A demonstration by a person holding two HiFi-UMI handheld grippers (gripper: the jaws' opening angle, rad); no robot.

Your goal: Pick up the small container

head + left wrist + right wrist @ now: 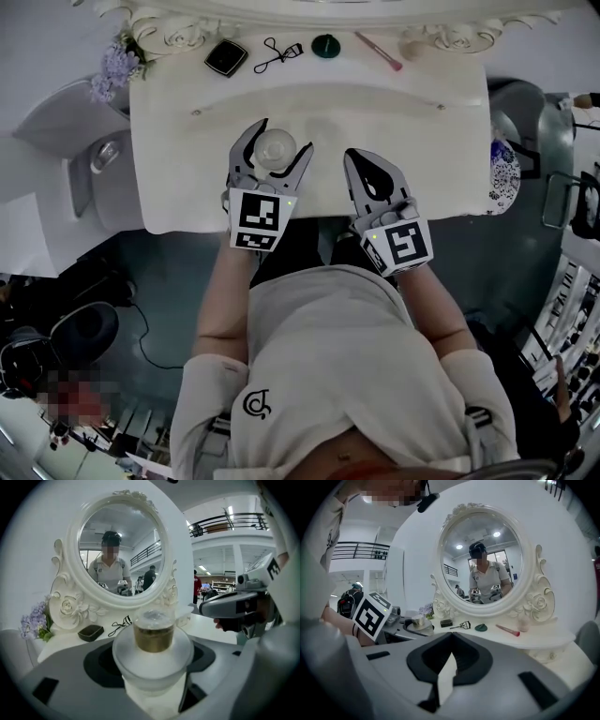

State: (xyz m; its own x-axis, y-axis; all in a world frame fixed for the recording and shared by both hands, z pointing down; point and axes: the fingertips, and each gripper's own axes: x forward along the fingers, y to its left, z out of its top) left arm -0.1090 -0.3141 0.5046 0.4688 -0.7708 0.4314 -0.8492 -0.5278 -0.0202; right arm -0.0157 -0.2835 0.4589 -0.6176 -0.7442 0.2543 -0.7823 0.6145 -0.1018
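- Presently, left gripper [282,141]: jaws spread wide enough to take the small container [153,637], closed against its sides; the left gripper view shows it seated between them.
- Small container: frosted white jar, rounded body, gold band at the neck, clear lid. It sits over the front middle of the dressing table [427,159]; whether its base touches the tabletop cannot be told.
- Right gripper [354,159]: jaws brought together at the tips, nothing between them. It lies over the table's front edge, just beside the left gripper and apart from the container.
- Dressing table: white top, person seated at its front.
- Oval mirror [480,566]: carved white frame with rose ornaments, upright at the table's back.
- Back row, left to right in the head view: purple flowers [114,67] at the corner, black compact [226,58], eyelash curler [278,53], round dark green lid [325,45], pink brush [378,51]. All lie well apart from both grippers.
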